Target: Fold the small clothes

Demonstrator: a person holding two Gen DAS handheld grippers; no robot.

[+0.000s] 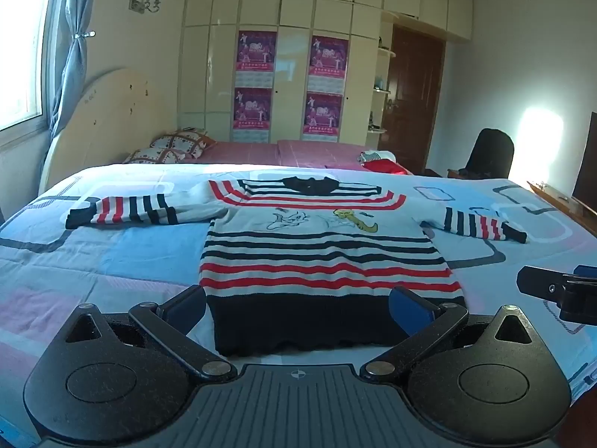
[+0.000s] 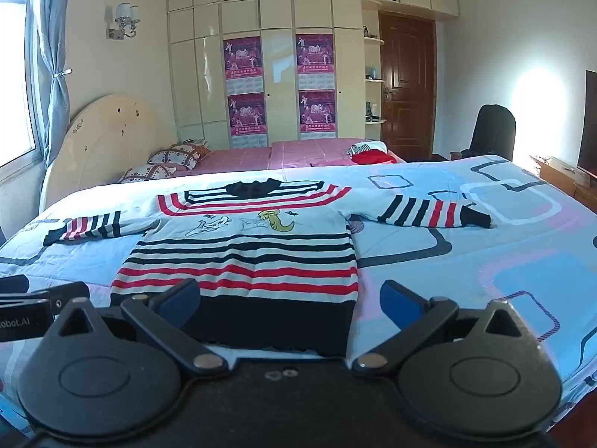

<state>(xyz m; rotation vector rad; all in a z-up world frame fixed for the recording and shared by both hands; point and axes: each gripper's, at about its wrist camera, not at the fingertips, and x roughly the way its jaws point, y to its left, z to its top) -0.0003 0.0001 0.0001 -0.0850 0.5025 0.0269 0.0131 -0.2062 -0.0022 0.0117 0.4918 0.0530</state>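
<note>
A small striped sweater (image 1: 321, 257) in white, red and navy lies flat on the bed, sleeves spread out to both sides, dark hem nearest me. It also shows in the right wrist view (image 2: 242, 261). My left gripper (image 1: 298, 304) is open and empty, its blue pads (image 1: 408, 304) on either side of the hem, just above it. My right gripper (image 2: 291, 304) is open and empty over the hem's right corner. The right gripper shows at the edge of the left wrist view (image 1: 559, 291).
The blue patterned bedspread (image 1: 112, 261) covers the near bed. A pink bed (image 2: 291, 153) behind holds pillows (image 2: 175, 158) and a pile of red and striped clothes (image 2: 369, 153). A black chair (image 2: 492, 130) and a wooden cabinet (image 2: 559, 175) stand at the right.
</note>
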